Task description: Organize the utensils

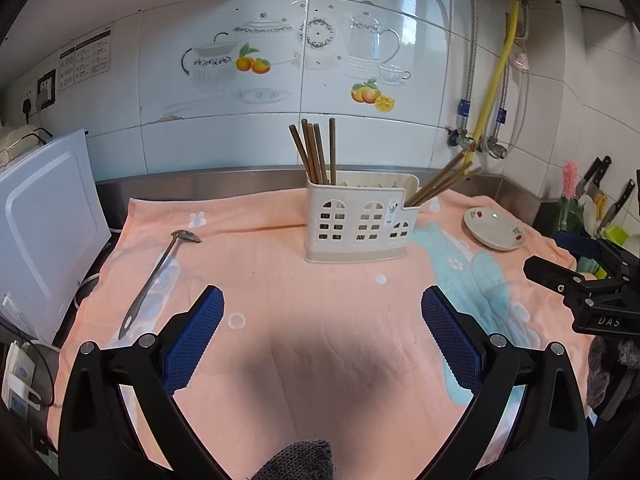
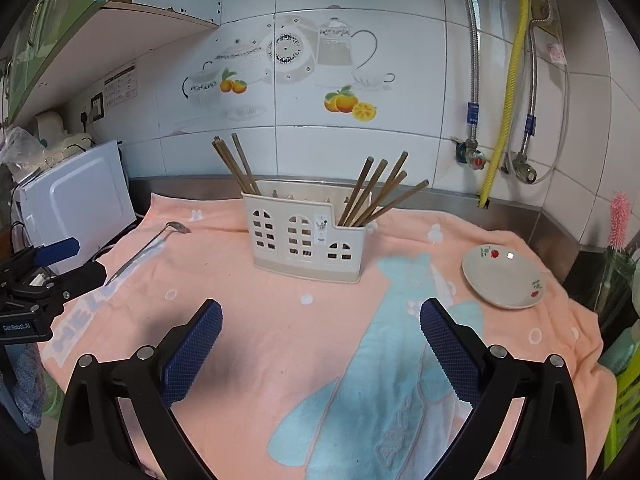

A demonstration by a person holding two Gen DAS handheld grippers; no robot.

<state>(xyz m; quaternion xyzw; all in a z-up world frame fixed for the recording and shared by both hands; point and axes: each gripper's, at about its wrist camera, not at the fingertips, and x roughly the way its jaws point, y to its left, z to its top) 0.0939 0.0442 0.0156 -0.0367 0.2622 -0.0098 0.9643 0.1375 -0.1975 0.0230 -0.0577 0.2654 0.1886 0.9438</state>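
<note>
A cream utensil holder stands on the peach towel near the back. Several brown chopsticks stand in its left compartment, and several more lean out of its right one. A metal ladle lies on the towel at the left. My left gripper is open and empty over the towel. My right gripper is open and empty too; it also shows at the right edge of the left wrist view.
A small flowered plate sits on the towel at the right. A white microwave stands at the left. Knives and pipes are at the back right. The tiled wall is behind.
</note>
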